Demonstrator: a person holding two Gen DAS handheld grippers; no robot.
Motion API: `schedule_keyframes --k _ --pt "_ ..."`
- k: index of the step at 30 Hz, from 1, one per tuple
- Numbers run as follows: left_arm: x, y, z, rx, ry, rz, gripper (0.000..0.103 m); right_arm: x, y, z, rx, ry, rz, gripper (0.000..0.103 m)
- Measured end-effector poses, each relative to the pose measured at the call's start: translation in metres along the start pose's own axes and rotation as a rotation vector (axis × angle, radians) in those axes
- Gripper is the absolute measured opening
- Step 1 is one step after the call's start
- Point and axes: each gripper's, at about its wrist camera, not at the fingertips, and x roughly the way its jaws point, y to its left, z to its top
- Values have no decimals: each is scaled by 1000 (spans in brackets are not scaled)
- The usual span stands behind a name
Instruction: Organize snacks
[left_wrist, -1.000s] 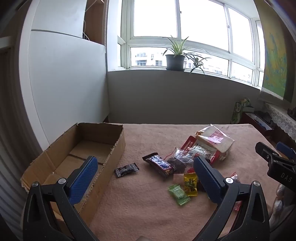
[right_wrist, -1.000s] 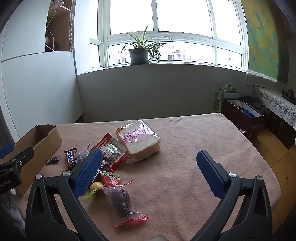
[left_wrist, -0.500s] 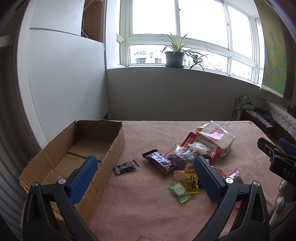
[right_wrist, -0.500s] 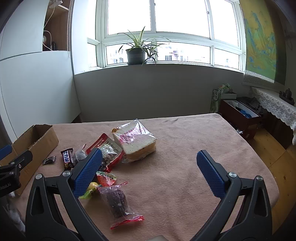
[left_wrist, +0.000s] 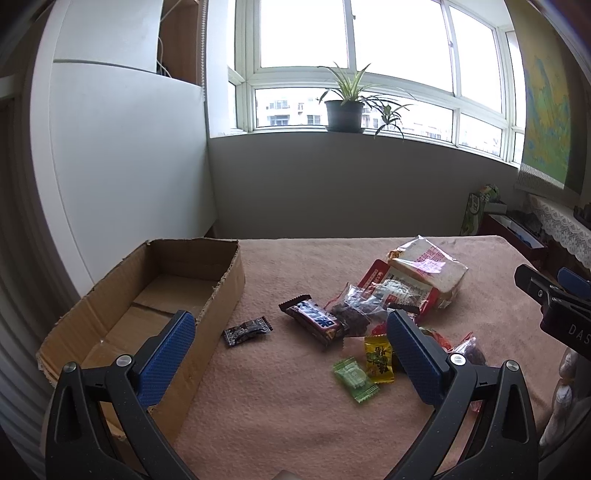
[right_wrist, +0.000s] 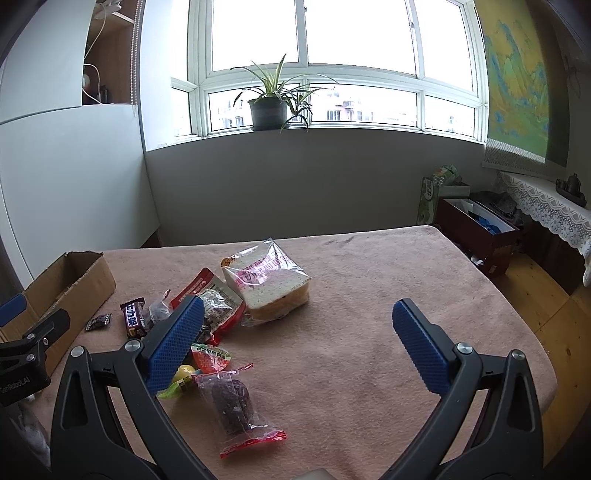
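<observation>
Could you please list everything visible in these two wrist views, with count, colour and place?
cardboard box: 1, brown, left side of table, nothing visible inside
small dark candy: 1, black, beside the box
chocolate bar: 1, dark brown with blue lettering, mid-table
green candy: 1, green, near edge
yellow candy: 1, yellow, beside the green one
red packet: 1, red, in the pile
bagged bread: 1, clear wrap, far end of pile
dark cake in clear wrapper: 1, purple-brown, nearest the right gripper
table: 1, pink cloth
potted plant: 1, green, windowsill
left gripper: open, blue pads
right gripper: open, blue pads
</observation>
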Motion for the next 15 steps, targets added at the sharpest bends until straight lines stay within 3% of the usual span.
schedule_keyframes --k 15 --pt "-1 2 0 -11 -2 -3 103 -1 -3 0 7 -4 -13 103"
